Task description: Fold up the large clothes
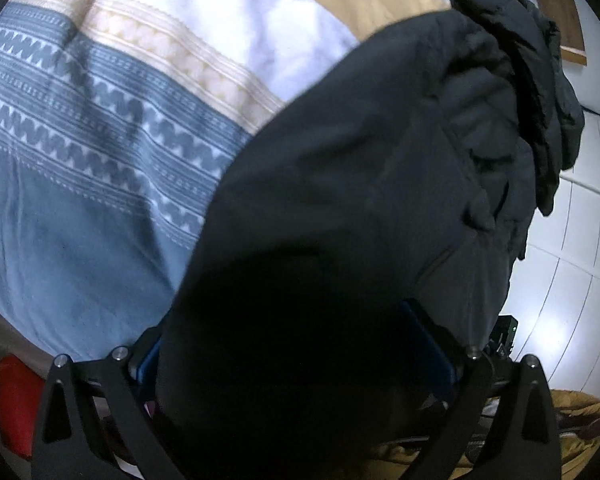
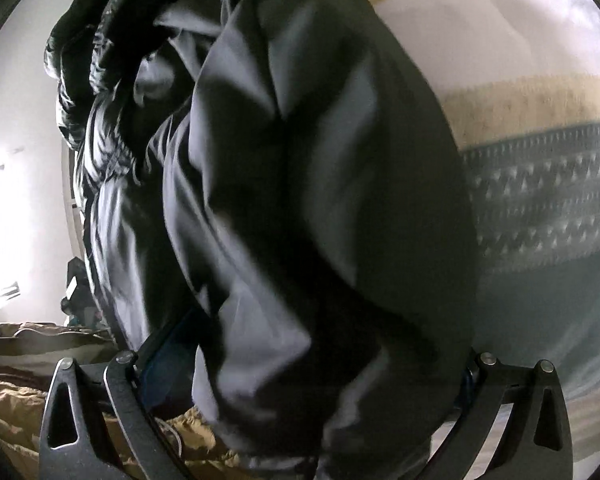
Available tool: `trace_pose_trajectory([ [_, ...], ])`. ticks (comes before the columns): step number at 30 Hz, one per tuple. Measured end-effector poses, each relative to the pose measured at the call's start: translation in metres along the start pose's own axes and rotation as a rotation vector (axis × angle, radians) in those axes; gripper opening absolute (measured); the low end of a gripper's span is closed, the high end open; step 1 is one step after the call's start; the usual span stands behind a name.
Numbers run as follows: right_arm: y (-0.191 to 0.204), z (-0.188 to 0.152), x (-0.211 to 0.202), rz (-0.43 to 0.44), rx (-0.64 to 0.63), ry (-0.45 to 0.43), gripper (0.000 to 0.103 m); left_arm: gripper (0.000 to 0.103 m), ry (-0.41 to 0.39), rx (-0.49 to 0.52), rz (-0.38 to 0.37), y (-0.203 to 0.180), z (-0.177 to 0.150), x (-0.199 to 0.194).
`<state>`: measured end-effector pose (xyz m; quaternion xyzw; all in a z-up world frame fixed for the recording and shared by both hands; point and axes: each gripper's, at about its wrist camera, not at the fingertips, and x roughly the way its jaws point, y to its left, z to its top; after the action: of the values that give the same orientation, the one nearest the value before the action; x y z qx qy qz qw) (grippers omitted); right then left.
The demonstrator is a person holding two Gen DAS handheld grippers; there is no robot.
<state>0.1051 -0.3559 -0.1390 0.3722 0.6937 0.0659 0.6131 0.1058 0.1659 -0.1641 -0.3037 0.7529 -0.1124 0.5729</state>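
A large black padded jacket [image 1: 380,168] hangs lifted over a bed with a blue, cream and white patterned cover [image 1: 80,120]. My left gripper [image 1: 300,352] is shut on the jacket's fabric, which bulges over and hides the fingertips; only the blue pads [image 1: 432,344] show at the sides. In the right wrist view the same jacket [image 2: 300,200] drapes from my right gripper [image 2: 308,380], which is shut on a bunch of its cloth. The quilted part of the jacket [image 2: 96,92] hangs at the far end.
The bed cover [image 2: 540,200] fills the right of the right wrist view. A white tiled floor [image 1: 572,272] lies beside the bed. A tan garment [image 2: 16,408] lies low down, and a red object [image 1: 16,400] sits at the lower left.
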Motion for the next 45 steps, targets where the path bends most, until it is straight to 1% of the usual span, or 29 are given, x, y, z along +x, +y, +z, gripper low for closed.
trace_pose_trajectory([
  [2,0.002,-0.008,0.002,0.011,0.016,0.01,0.096,0.1,0.003,0.015,-0.001,-0.006,0.003,-0.003],
  [4,0.003,-0.019,0.007,0.018,0.015,0.021,0.078,0.1,0.014,0.025,-0.018,-0.011,-0.002,-0.003],
  [5,0.004,-0.023,0.008,0.021,0.018,0.028,0.073,0.1,0.017,0.033,-0.019,-0.012,-0.003,-0.003],
  [6,0.004,-0.026,0.009,0.023,0.02,0.033,0.067,0.1,0.022,0.045,-0.016,-0.016,-0.007,-0.002],
  [7,0.008,-0.033,0.01,0.03,0.023,0.037,0.06,0.098,0.024,0.047,-0.017,-0.019,-0.008,-0.001],
  [8,0.011,-0.037,0.01,0.044,0.022,0.042,0.055,0.096,0.025,0.049,-0.022,-0.021,-0.01,-0.002],
  [9,0.016,-0.042,0.009,0.051,0.016,0.044,0.044,0.092,0.021,0.054,-0.026,-0.025,-0.012,-0.004],
  [10,0.023,-0.045,0.008,0.058,0.004,0.041,0.035,0.081,0.017,0.055,-0.03,-0.028,-0.014,-0.004],
  [11,0.026,-0.046,0.005,0.064,-0.006,0.04,0.03,0.065,0.007,0.054,-0.045,-0.032,-0.015,-0.008],
  [12,0.036,-0.047,0.002,0.066,-0.031,0.035,0.023,0.055,-0.002,0.051,-0.054,-0.032,-0.014,-0.013],
  [13,0.043,-0.047,-0.001,0.062,-0.051,0.031,0.018,0.038,-0.014,0.047,-0.062,-0.039,-0.014,-0.015],
  [14,0.055,-0.045,-0.004,0.057,-0.078,0.025,0.016,0.029,-0.034,0.051,-0.071,-0.046,-0.014,-0.022],
  [16,0.082,-0.041,-0.013,0.058,-0.138,-0.002,0.014,0.021,-0.07,0.071,-0.081,-0.06,-0.009,-0.034],
  [19,0.121,-0.025,-0.04,0.061,-0.221,-0.094,0.012,0.016,-0.153,0.083,-0.123,-0.084,0.005,-0.056],
  [21,0.145,-0.011,-0.062,0.062,-0.264,-0.167,0.012,0.015,-0.234,0.102,-0.155,-0.102,0.021,-0.081],
  [24,0.169,0.013,-0.094,0.045,-0.329,-0.251,0.011,0.014,-0.354,0.12,-0.208,-0.129,0.042,-0.118],
  [25,0.17,0.02,-0.108,0.047,-0.34,-0.275,0.011,0.014,-0.379,0.12,-0.222,-0.13,0.048,-0.128],
  [26,0.168,0.028,-0.124,0.054,-0.35,-0.31,0.011,0.014,-0.423,0.125,-0.244,-0.14,0.056,-0.144],
  [27,0.167,0.035,-0.14,0.063,-0.355,-0.344,0.01,0.013,-0.451,0.131,-0.261,-0.147,0.062,-0.155],
  [28,0.165,0.044,-0.159,0.072,-0.357,-0.384,0.01,0.014,-0.47,0.135,-0.274,-0.159,0.066,-0.159],
  [32,0.172,0.069,-0.212,0.109,-0.333,-0.52,0.01,0.014,-0.574,0.173,-0.356,-0.196,0.091,-0.201],
  [34,0.17,0.085,-0.235,0.13,-0.299,-0.585,0.01,0.014,-0.602,0.201,-0.374,-0.216,0.107,-0.217],
  [37,0.181,0.118,-0.244,0.13,-0.257,-0.644,0.01,0.014,-0.621,0.234,-0.383,-0.243,0.133,-0.229],
  [38,0.184,0.13,-0.245,0.124,-0.237,-0.66,0.01,0.014,-0.625,0.24,-0.382,-0.254,0.149,-0.23],
  [40,0.184,0.155,-0.246,0.118,-0.194,-0.681,0.01,0.014,-0.627,0.238,-0.378,-0.269,0.172,-0.23],
  [42,0.187,0.18,-0.245,0.092,-0.163,-0.692,0.01,0.014,-0.626,0.226,-0.354,-0.285,0.207,-0.22],
  [43,0.189,0.194,-0.241,0.079,-0.149,-0.695,0.01,0.014,-0.624,0.217,-0.349,-0.288,0.217,-0.216],
  [45,0.19,0.224,-0.233,0.046,-0.117,-0.697,0.01,0.014,-0.612,0.188,-0.321,-0.297,0.254,-0.201],
])
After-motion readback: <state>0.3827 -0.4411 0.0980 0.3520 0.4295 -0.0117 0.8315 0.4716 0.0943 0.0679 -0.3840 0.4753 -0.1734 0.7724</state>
